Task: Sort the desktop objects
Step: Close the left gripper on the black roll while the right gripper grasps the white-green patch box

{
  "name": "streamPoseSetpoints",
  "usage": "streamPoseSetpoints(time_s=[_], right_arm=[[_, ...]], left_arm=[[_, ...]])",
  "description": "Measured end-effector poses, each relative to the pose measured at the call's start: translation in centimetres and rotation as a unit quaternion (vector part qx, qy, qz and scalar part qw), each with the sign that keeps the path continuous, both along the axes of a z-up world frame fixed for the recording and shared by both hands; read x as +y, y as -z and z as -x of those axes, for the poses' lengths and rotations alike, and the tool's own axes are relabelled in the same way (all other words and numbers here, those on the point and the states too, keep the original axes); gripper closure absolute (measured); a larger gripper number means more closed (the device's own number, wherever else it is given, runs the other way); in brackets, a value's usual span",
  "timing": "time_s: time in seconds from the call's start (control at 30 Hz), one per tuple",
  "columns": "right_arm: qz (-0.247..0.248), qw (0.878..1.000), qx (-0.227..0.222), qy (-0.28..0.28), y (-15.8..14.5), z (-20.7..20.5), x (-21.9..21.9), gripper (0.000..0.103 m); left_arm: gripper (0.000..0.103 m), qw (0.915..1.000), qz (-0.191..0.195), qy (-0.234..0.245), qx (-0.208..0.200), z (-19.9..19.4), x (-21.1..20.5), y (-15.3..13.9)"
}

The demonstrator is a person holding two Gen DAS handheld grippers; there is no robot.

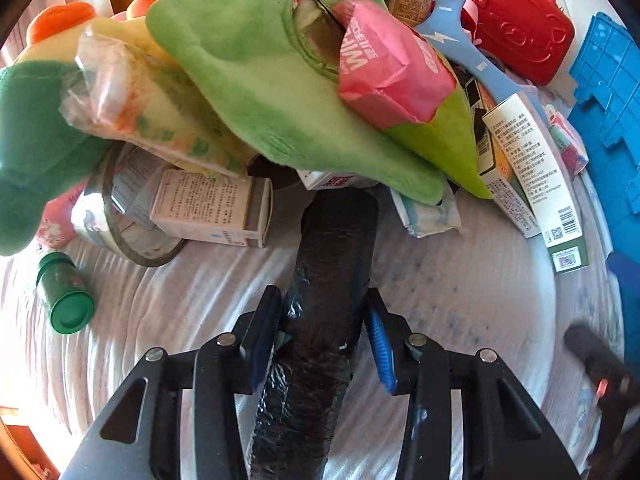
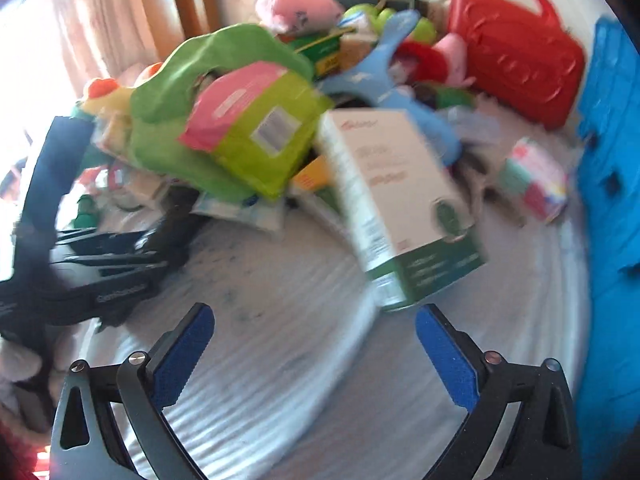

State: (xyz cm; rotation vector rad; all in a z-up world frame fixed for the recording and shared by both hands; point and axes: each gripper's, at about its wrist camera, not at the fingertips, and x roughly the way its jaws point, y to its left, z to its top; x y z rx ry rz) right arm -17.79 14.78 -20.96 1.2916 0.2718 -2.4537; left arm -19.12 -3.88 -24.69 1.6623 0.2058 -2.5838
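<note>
My left gripper [image 1: 322, 296] is shut on a long black wrapped tube [image 1: 336, 232], its blue pads pressing both sides. The tube's far end reaches under a heap of objects on the white ribbed cloth [image 1: 180, 304]. On the heap lie a green plush piece [image 1: 248, 60], a pink packet [image 1: 384, 64] and a white carton [image 1: 212, 208]. My right gripper [image 2: 314, 314] is open with nothing between its fingers, above the cloth. Just beyond it stands a tilted white and green box [image 2: 400, 208]. The right wrist view is blurred, and the left gripper [image 2: 120, 256] shows at its left.
A small green bottle [image 1: 66, 292] lies apart at the left, beside a tape roll [image 1: 120, 236]. A red case [image 1: 516, 20] sits at the back right and a blue crate [image 1: 612, 100] lines the right edge. A light blue handled tool [image 1: 448, 28] lies across the pile.
</note>
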Motion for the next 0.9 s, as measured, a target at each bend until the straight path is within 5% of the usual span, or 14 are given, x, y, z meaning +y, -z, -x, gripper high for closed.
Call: streamPoseSetpoints(time_s=[0.23, 0.4, 0.53, 0.7, 0.77, 0.83, 0.9], right_arm=[[-0.013, 1.000, 0.013, 0.015, 0.5, 7.6, 2.3, 0.000], [0.038, 0.998, -0.040, 0.014, 2.9, 10.7, 3.3, 0.001], [0.025, 0.998, -0.058, 0.016, 2.9, 7.6, 2.6, 0.020], [0.033, 0.993, -0.110, 0.023, 3.1, 2.7, 2.8, 0.023], [0.032, 0.992, -0.120, 0.023, 2.9, 1.4, 2.8, 0.020], [0.025, 0.993, -0.111, 0.031, 2.2, 0.5, 2.7, 0.001], [0.018, 0.994, -0.095, 0.043, 1.5, 1.2, 2.5, 0.000]], left_arm=[[0.061, 1.0000, -0.003, 0.001, 0.007, 1.7, 0.4, -0.7], [0.061, 0.9999, 0.007, 0.006, 0.007, 2.6, 1.1, -1.2], [0.061, 0.9999, 0.004, 0.015, 0.003, 1.6, 1.6, -1.8], [0.061, 0.9992, -0.017, 0.034, -0.015, -0.5, 2.3, -2.6], [0.061, 0.9990, -0.021, 0.034, -0.022, -1.3, 2.4, -2.9], [0.061, 0.9990, -0.015, 0.035, -0.024, -2.3, 2.3, -2.4], [0.061, 0.9988, -0.006, 0.039, -0.027, -3.4, 1.3, -2.0]])
